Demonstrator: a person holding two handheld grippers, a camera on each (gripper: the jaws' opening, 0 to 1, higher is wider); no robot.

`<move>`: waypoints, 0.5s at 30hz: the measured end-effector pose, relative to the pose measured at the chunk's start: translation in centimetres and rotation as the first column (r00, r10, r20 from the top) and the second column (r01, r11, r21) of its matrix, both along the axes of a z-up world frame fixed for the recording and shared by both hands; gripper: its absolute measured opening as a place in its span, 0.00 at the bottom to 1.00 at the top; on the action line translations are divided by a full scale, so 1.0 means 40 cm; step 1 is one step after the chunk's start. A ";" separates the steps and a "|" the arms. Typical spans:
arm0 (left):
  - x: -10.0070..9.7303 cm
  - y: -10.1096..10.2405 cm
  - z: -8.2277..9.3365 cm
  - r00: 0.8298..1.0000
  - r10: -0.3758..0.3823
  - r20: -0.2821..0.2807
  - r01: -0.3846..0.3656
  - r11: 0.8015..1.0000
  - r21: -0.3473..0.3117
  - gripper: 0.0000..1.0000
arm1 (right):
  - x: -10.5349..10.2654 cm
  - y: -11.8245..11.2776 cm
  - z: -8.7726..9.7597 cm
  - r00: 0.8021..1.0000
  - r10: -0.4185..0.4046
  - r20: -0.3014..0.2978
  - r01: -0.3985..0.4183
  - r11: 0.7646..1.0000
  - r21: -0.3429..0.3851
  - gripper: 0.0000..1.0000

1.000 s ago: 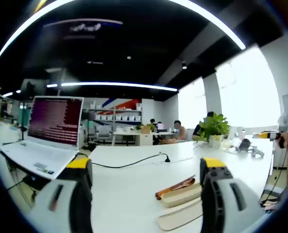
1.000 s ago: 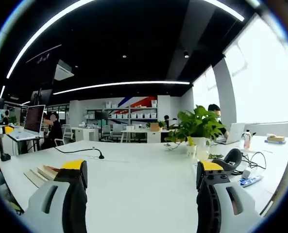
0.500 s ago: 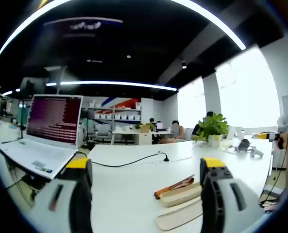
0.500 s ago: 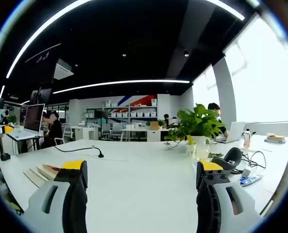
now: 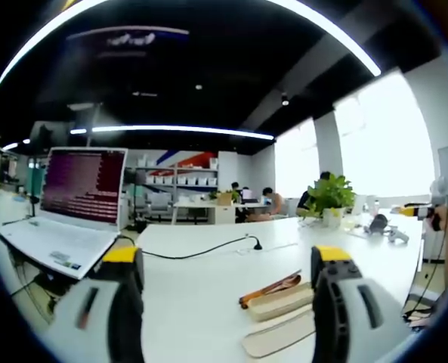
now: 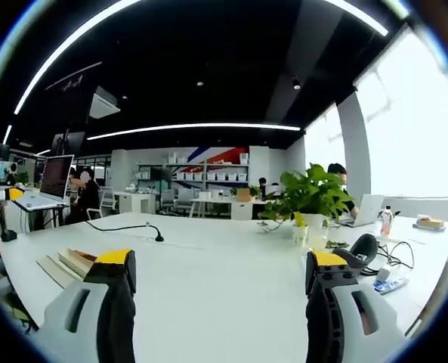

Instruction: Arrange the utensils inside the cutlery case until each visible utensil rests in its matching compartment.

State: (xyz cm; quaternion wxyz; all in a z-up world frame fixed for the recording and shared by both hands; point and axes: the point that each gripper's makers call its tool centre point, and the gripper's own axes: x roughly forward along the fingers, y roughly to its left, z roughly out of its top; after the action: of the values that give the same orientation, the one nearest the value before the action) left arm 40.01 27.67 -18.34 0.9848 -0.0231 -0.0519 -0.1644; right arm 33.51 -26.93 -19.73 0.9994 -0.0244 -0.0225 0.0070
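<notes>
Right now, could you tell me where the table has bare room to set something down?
The white table is bare between the black cable and potted plant. It is crowded around the cutlery case and near the laptop.

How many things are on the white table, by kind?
Laptop: 1
Black cable: 1
Cutlery case: 1
Case lid: 1
Brown utensil: 1
Potted plant: 1
Total: 6
</notes>
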 end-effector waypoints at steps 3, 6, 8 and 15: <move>0.001 0.006 0.003 1.000 0.008 0.004 -0.008 1.000 -0.009 0.97 | 0.001 0.016 0.009 1.000 0.023 0.013 -0.023 1.000 0.006 0.97; 0.002 0.007 -0.002 1.000 0.008 -0.003 -0.008 1.000 -0.004 0.97 | 0.005 0.041 0.011 0.999 0.053 0.003 -0.053 0.998 -0.023 0.97; 0.002 0.009 -0.004 1.000 0.005 -0.006 -0.005 1.000 -0.007 0.97 | 0.008 0.057 0.022 0.998 0.065 0.012 -0.064 0.997 -0.037 0.97; 0.015 0.022 -0.016 1.000 0.015 -0.022 -0.016 1.000 -0.007 0.95 | 0.063 0.118 0.064 0.992 0.125 -0.005 -0.125 0.986 -0.114 0.96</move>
State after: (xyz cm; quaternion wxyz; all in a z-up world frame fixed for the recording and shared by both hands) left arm 40.63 28.54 -18.99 0.9864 -0.0278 -0.0416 -0.1564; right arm 36.05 -22.22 -17.16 0.9940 -0.0799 -0.0246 0.0711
